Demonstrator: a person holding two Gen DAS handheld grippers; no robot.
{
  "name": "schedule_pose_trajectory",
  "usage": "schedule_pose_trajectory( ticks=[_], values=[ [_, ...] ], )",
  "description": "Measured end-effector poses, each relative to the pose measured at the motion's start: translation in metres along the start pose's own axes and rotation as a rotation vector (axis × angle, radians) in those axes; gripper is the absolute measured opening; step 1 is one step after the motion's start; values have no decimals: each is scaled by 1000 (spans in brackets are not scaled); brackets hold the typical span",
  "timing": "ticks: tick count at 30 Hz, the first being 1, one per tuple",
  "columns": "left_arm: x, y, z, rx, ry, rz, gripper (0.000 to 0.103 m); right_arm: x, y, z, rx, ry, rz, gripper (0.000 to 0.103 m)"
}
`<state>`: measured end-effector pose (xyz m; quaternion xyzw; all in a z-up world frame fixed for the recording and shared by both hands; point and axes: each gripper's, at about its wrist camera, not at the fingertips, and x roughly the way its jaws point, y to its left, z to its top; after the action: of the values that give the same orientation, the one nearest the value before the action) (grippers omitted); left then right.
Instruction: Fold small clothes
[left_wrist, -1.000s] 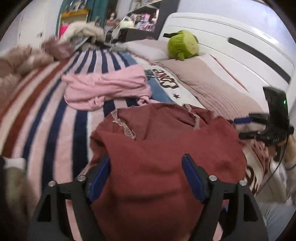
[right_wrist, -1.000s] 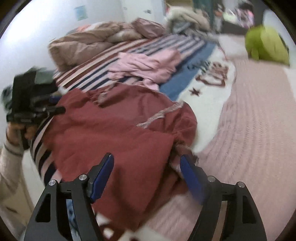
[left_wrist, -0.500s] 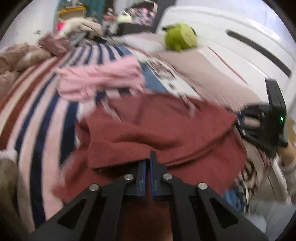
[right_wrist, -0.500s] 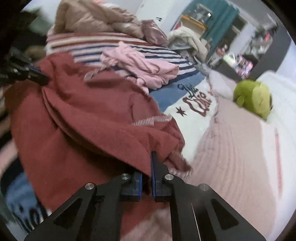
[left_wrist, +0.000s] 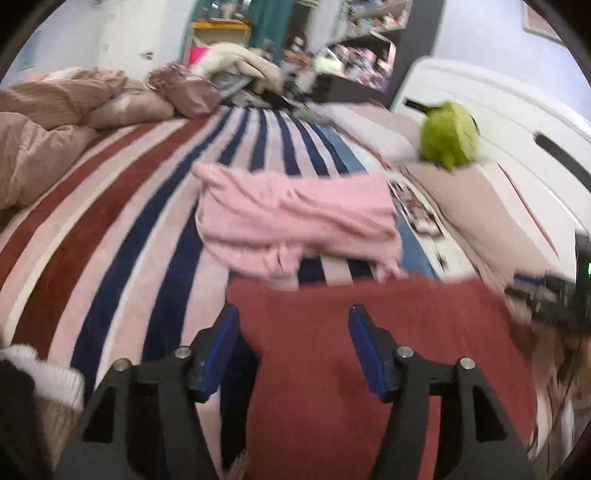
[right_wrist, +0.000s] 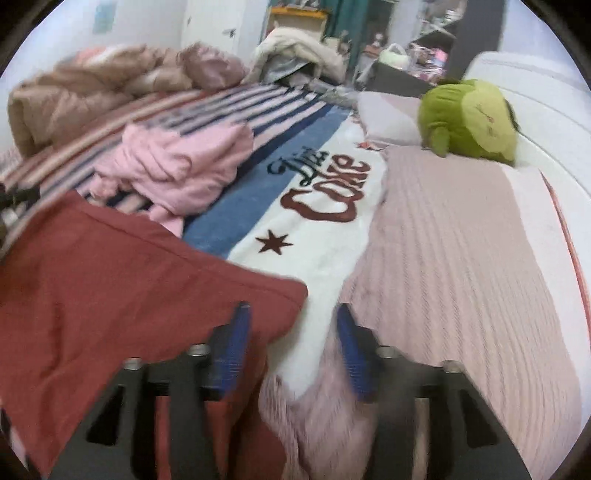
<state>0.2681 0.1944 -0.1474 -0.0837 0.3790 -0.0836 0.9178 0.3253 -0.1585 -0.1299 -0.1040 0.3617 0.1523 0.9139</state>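
Note:
A dark red garment lies flat on the bed with a straight far edge; it also shows in the right wrist view. My left gripper is open over its left part, holding nothing. My right gripper is open at the garment's right corner, holding nothing. A crumpled pink garment lies just beyond the red one, and shows in the right wrist view. The right gripper shows at the right edge of the left wrist view.
The bed has a striped blanket, a printed blanket and a pink ribbed cover. A green plush toy sits by the white headboard. Brown bedding is piled at the far left.
Both grippers were shut on the red garment half a second ago and have opened and let it go. The garment now lies flatter, with a straight folded far edge.

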Motion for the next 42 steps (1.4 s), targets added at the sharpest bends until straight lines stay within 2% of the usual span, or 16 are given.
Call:
schedule_pose_trajectory(
  ticks=[2, 3, 6, 11, 13, 16, 20, 22, 24, 27, 30, 34, 36, 37, 40, 42],
  values=[
    [-1, 0, -14, 16, 48, -18, 71, -11, -1, -8, 23, 6, 73, 60],
    [-1, 2, -23, 11, 72, -19, 71, -15, 1, -16, 35, 36, 124, 61],
    [-3, 6, -47, -24, 105, -52, 71, -13, 12, -38, 58, 117, 178, 70],
    [-5, 3, -73, -64, 118, -110, 72, -2, 36, -53, 16, 112, 51, 77],
    [-10, 5, -77, -79, 109, -133, 72, 1, 39, -53, 42, 112, 57, 89],
    [-19, 8, -85, -103, 111, -173, 72, 14, 50, -53, 63, 170, 111, 90],
    [-31, 14, -97, -129, 117, -234, 72, 26, 54, -54, 188, 225, 272, 69],
    [-37, 16, -102, -147, 112, -270, 72, 25, 53, -55, 238, 214, 335, 19],
    [-42, 19, -106, -164, 98, -313, 72, 21, 44, -57, 346, 203, 498, 18],
    [-36, 17, -109, -180, 106, -360, 72, 18, 41, -61, 418, 195, 583, 18],
    [-36, 10, -109, -167, 99, -311, 72, 20, 41, -64, 418, 213, 487, 29],
    [-74, 7, -117, -116, 36, -215, 74, -21, 42, -57, 292, 140, 335, 63],
    [-89, 11, -123, -114, 23, -191, 78, -49, 48, -53, 202, 87, 247, 63],
    [-90, 11, -125, -113, 22, -203, 79, -59, 50, -53, 182, 71, 243, 63],
    [-72, 13, -119, -110, 52, -154, 82, -75, 64, -51, 164, 48, 301, 63],
    [-54, 16, -113, -140, 69, -179, 81, -74, 77, -49, 147, 52, 337, 63]
  ],
)
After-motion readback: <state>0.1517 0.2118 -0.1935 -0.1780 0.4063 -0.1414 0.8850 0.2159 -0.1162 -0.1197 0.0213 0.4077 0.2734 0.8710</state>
